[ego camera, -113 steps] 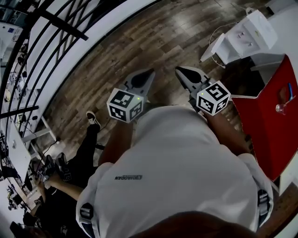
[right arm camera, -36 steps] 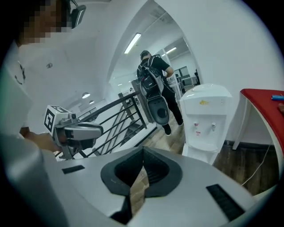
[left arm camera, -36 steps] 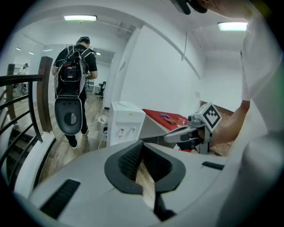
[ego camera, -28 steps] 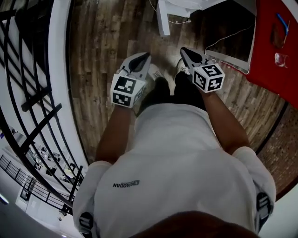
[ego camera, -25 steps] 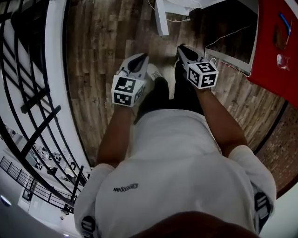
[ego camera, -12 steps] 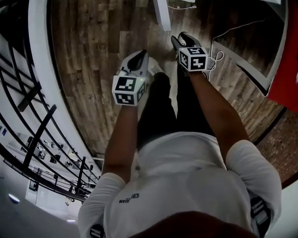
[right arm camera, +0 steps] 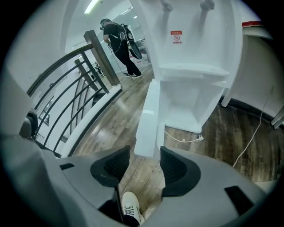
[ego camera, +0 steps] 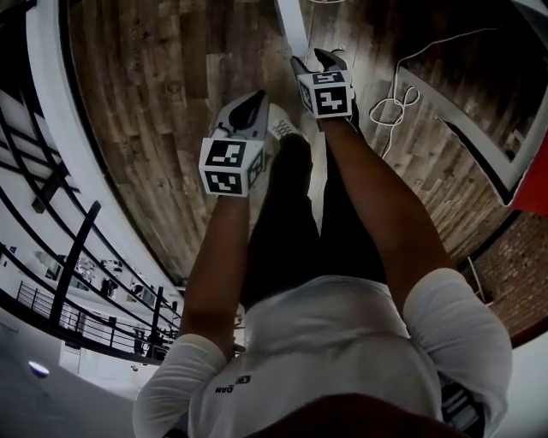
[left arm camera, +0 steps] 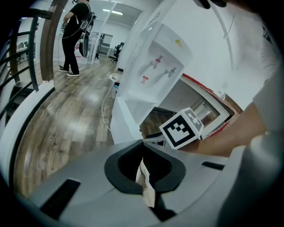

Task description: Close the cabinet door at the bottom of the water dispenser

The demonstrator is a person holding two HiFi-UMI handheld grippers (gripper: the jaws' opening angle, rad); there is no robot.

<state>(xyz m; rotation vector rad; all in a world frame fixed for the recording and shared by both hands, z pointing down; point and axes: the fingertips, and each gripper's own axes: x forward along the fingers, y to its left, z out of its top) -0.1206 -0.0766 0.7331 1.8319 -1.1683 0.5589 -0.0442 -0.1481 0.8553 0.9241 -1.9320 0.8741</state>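
The white water dispenser [right arm camera: 195, 44] stands ahead in the right gripper view, with its bottom cabinet [right arm camera: 195, 106] open. Its white door [right arm camera: 148, 111] is swung out towards me, edge on. My right gripper [right arm camera: 144, 159] hangs low just in front of that door edge; its jaws are opening and nothing is between the pads. In the head view the right gripper [ego camera: 312, 60] is beside the door [ego camera: 289, 21]. My left gripper [ego camera: 250, 107] is to its left over the floor, jaws shut on nothing. The left gripper view shows the dispenser [left arm camera: 155, 66] too.
A white cable [ego camera: 390, 107] lies coiled on the wooden floor right of the dispenser. A black railing [ego camera: 51, 171] runs along the left. A red surface [ego camera: 535, 192] is at the far right. A person [right arm camera: 117, 40] stands far off. My shoe [right arm camera: 131, 206] is below the jaws.
Both grippers have sunk towards the floor and the view has dropped with them. The right gripper's jaws have gone from shut to open. The door edge is now closer.
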